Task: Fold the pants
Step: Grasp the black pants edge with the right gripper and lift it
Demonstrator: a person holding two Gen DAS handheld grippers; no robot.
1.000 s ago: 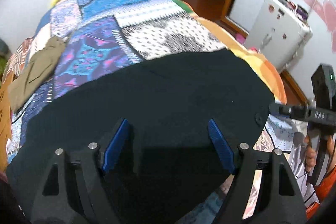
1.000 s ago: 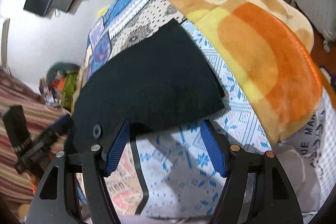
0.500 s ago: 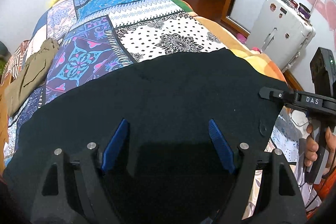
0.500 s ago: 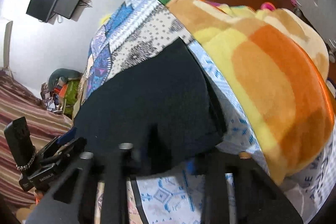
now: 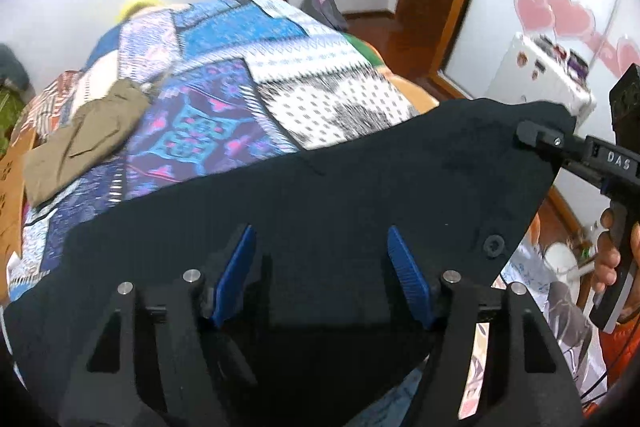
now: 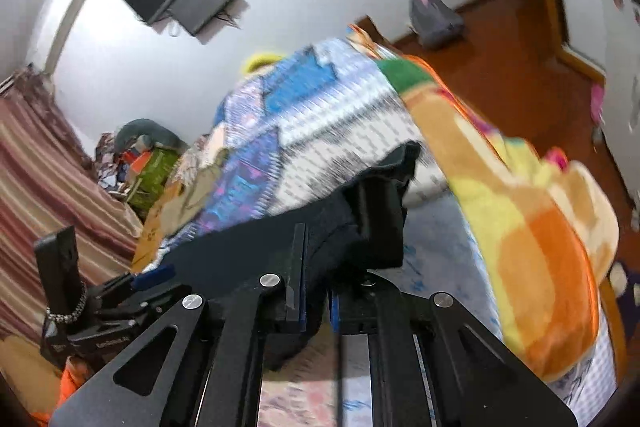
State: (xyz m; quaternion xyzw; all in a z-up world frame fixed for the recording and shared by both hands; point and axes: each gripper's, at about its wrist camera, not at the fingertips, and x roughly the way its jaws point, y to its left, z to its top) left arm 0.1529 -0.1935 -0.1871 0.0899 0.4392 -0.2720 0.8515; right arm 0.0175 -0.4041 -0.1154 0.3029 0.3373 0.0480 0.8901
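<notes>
Black pants [image 5: 360,187] lie spread across the near end of the bed. My left gripper [image 5: 322,267] hovers over their near edge; its blue pads [image 5: 236,271] stand apart and are closing, with cloth below and between them but not pinched. At the right, my right gripper [image 5: 532,137] is clamped on the pants' corner and holds it up off the bed. In the right wrist view that gripper [image 6: 316,267] is shut on a bunched fold of the black pants [image 6: 360,211]. The left gripper [image 6: 152,275] shows at lower left.
A patchwork bedspread [image 5: 224,95] covers the bed, with an olive garment [image 5: 84,143] at its left side. An orange and yellow blanket [image 6: 532,227] hangs off the right side. A white cabinet [image 5: 540,79] stands by the wall; a bag [image 6: 432,19] sits on the floor.
My right gripper closed on the pants' corner and raised it off the bed, rolling as it rose. The left gripper's pads drew slightly closer and it lifted a little.
</notes>
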